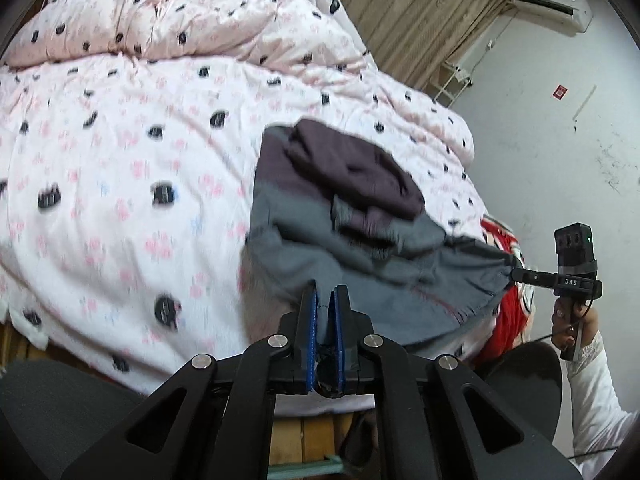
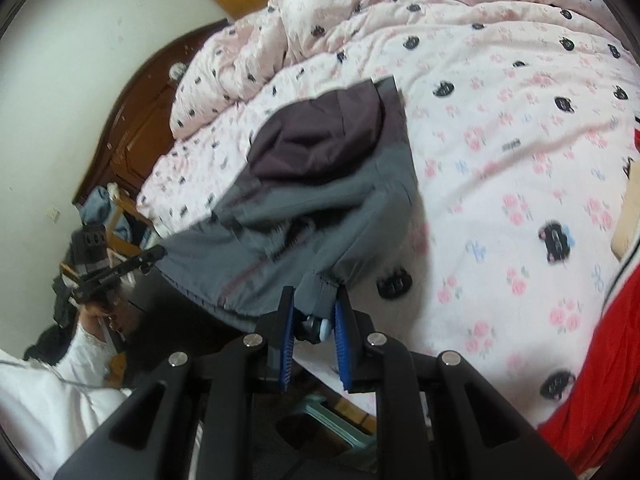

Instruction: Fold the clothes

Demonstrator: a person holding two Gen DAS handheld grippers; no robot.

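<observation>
**Grey garment held at 2 near-edge points over the bed**

Garment (image 1: 320, 216): grey with a dark purple upper part, lying rumpled on the bed, its near hem lifted off the near edge. Both views are motion-blurred around the cloth.

Left gripper (image 1: 325, 300): jaws nearly together, with a fold of grey hem pinched between the blue pads. Right gripper (image 2: 314, 312): jaws partly apart but clamped on a bunched grey corner with a drawstring toggle between the pads. In the left view the right gripper (image 1: 516, 272) sits at the garment's right corner, cloth gathered at its tip.

Risks, as judgement:
- The right grip looks to be mostly on the gathered corner and toggle; a pull could slide the cloth out
- The purple part is heaped on the grey, so a fold made now would trap wrinkles and come out uneven
- Uneven tension between the 2 grippers would skew the hem line
- The hem overhangs the near edge; if either grip lets go, that side could drop toward the floor

Bed and room: quilt (image 2: 500, 128), white-pink with flowers and dark cat motifs, bunched at the far end. A red garment (image 2: 600, 360) lies at the right. Dark wooden headboard (image 2: 132, 128), air conditioner (image 1: 548, 4) high on the white wall, wood panelling beside it
</observation>
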